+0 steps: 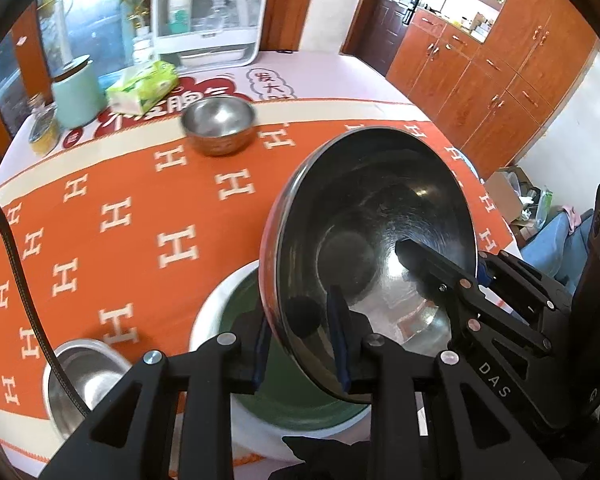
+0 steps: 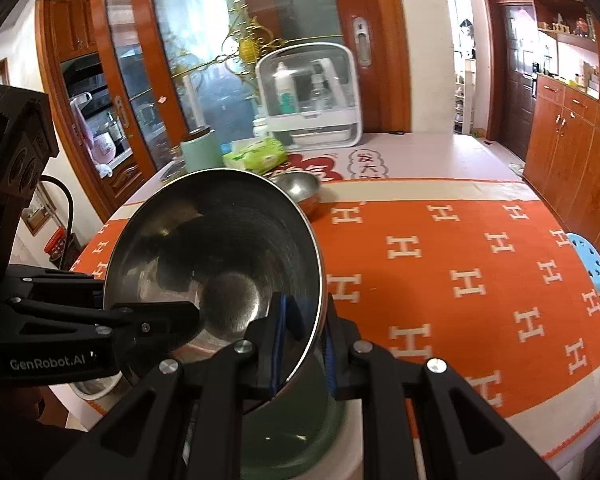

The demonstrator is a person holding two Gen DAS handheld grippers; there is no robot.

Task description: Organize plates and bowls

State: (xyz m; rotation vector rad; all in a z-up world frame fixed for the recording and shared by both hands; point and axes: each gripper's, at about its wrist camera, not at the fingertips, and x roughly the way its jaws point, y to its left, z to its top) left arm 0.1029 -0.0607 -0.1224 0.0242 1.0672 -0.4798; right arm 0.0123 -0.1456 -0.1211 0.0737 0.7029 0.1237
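We hold a big steel bowl [image 1: 376, 240] tilted on edge, one gripper on each side of its rim. Left gripper [image 1: 302, 344] is clenched on the near-left rim, blue pads either side of the wall. Right gripper [image 2: 302, 344] is clamped on the opposite rim the same way; in the left view it reaches in from the right, one finger inside the bowl.

The bowl hangs above a green bowl [image 1: 296, 408] with a white outside, which sits on the counter [image 1: 140, 208] right in front of us. We cannot tell whether the steel bowl's lower edge touches the green one (the grippers block that spot).

We judge the task as midway, or earlier:
- Big steel bowl: lifted, not yet set down. Nesting it into the green bowl looks like the step in hand.
- Far steel bowl [image 1: 219, 125]: alone near the tissue pack [image 1: 142, 86], well apart from the stack. Untouched, by its position.
- Near-left steel bowl [image 1: 86, 376]: at the counter's edge beside the green bowl, also loose.

No plates show in either view. So two bowls are left to gather, plus seating the one we grip. A cable [image 1: 24, 300] crosses over the near-left bowl in the left view.
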